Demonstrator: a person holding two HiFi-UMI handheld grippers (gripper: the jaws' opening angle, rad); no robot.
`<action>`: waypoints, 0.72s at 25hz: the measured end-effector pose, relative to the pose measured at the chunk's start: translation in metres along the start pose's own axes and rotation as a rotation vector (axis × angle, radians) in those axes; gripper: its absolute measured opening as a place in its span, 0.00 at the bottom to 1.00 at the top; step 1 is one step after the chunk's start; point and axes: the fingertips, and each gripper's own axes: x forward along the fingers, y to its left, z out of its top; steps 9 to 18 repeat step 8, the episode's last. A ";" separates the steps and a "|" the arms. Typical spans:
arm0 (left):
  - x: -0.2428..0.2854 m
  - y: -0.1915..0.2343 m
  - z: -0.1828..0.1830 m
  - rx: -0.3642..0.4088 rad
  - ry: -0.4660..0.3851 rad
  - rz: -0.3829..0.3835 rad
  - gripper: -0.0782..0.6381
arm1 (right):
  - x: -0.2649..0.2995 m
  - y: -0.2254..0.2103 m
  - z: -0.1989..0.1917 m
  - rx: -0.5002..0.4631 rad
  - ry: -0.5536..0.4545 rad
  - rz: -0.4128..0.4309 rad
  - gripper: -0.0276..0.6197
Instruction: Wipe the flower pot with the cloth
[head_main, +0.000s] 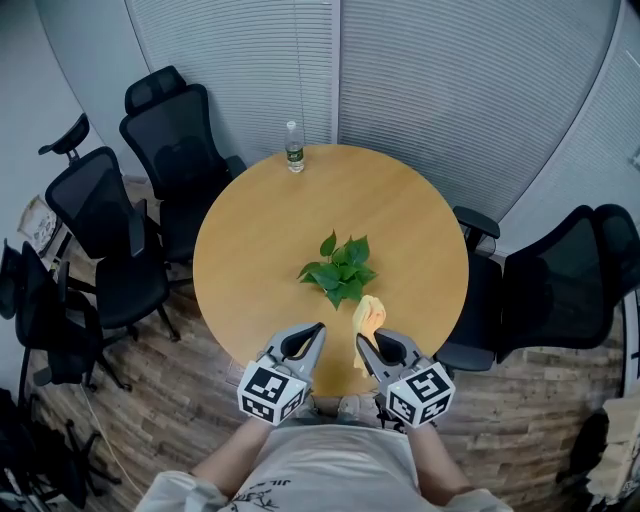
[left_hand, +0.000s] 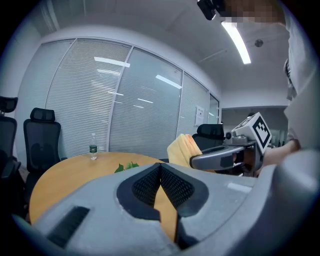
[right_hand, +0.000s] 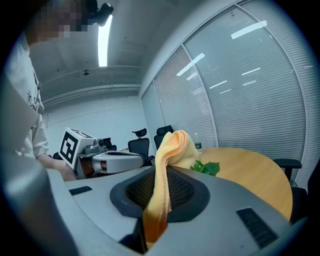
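Note:
The potted plant (head_main: 338, 270) stands mid-table; its green leaves (left_hand: 127, 167) hide the pot from above. My right gripper (head_main: 361, 343) is shut on a yellow cloth (head_main: 370, 317), which sticks up out of its jaws (right_hand: 169, 150) just short of the plant (right_hand: 206, 168). Beside it at the table's near edge, my left gripper (head_main: 319, 328) is shut and holds nothing; its pads meet (left_hand: 160, 166). Each gripper shows in the other's view: the right gripper (left_hand: 220, 158) with the cloth (left_hand: 181, 149), and the left gripper (right_hand: 118, 161).
A round wooden table (head_main: 260, 230) carries a water bottle (head_main: 294, 148) at its far edge. Black office chairs (head_main: 165, 150) ring the left side, and another chair (head_main: 560, 270) stands at the right. Blinds cover the glass wall behind.

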 end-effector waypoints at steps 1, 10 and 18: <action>0.000 0.000 0.000 0.000 0.002 -0.003 0.12 | 0.000 0.001 0.000 -0.001 0.002 0.002 0.13; -0.003 -0.003 0.001 0.006 0.015 -0.014 0.12 | -0.001 0.003 0.004 -0.007 0.015 0.020 0.13; -0.003 -0.003 0.001 0.006 0.015 -0.014 0.12 | -0.001 0.003 0.004 -0.007 0.015 0.020 0.13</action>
